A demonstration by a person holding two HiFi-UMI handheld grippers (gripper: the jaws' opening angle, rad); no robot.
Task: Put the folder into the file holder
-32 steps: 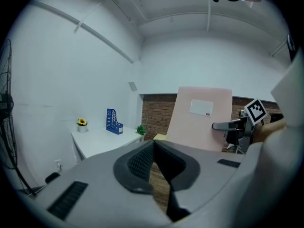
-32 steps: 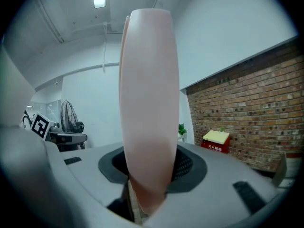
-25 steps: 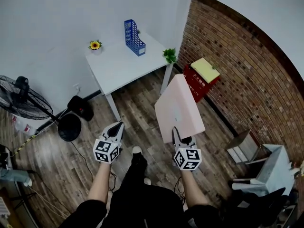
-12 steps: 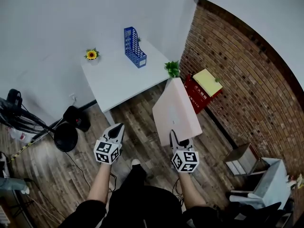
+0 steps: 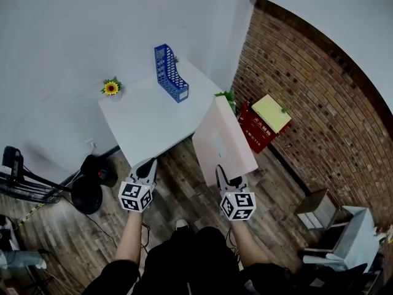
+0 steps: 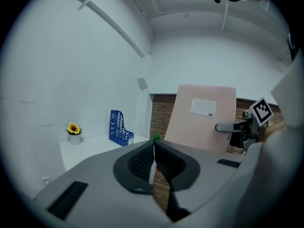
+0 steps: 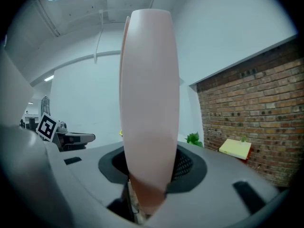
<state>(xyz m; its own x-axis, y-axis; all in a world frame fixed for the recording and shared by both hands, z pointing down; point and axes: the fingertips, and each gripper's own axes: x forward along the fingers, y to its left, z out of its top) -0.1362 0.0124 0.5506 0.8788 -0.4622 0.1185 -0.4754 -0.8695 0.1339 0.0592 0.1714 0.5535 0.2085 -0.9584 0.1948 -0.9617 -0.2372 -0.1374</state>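
A pale pink folder stands upright in my right gripper, which is shut on its lower edge; its spine fills the middle of the right gripper view. The folder with a white label shows at the right of the left gripper view. The blue mesh file holder stands on the far part of the white table, also seen as the file holder in the left gripper view. My left gripper is shut with nothing in it, level with the right one, short of the table's near edge.
A small sunflower pot sits at the table's left back, a green plant at its right corner. A red box with a yellow pad stands by the brick wall. A fan base and cables lie on the wooden floor at left.
Both grippers and the folder have come closer to the table. The table and file holder now sit larger and nearer in the head view; the fan has slid off to the left.
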